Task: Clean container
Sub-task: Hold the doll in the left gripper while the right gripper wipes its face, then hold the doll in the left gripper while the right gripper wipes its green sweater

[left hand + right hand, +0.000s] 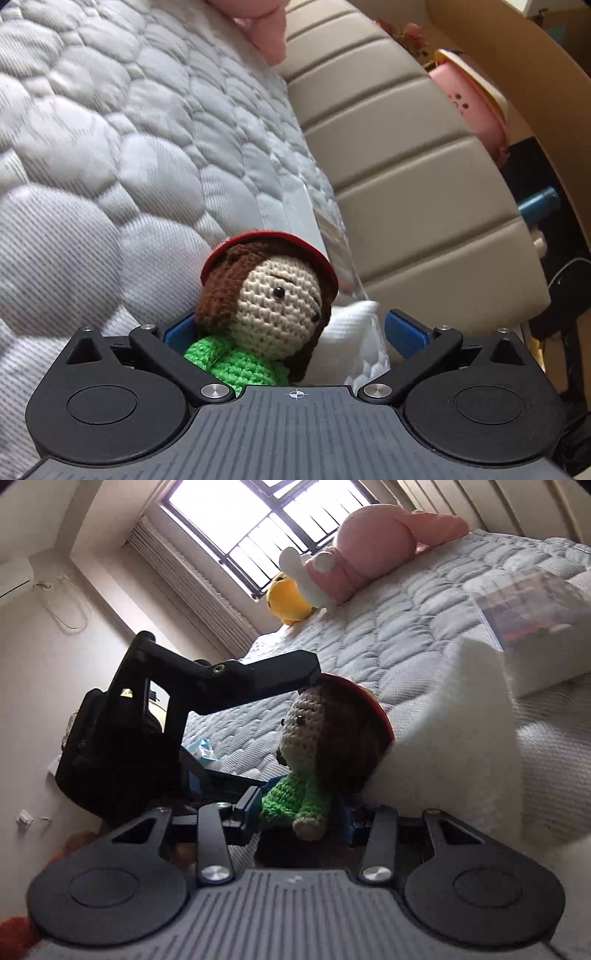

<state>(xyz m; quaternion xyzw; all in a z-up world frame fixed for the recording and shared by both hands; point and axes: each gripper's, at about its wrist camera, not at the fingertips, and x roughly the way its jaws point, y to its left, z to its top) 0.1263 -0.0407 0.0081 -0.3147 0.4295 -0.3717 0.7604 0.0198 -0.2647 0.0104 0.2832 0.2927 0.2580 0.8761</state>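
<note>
Right gripper [301, 808] pinches a crocheted doll [314, 738] at lower centre, probably steadying it; left gripper [291, 332] spreads wide around it.

Lower body of crocheted doll [258, 314] hidden behind left tongs [295, 332] housing; grip on doll can't be told. In right wrist view, doll's legs lost behind right tongs [301, 812], closure unclear. Clear plastic container [532, 605] blurred, cut by right edge, contents unreadable. Pink plush [266, 26] cropped at top edge. White cloth [461, 738] partly out of focus.
</note>
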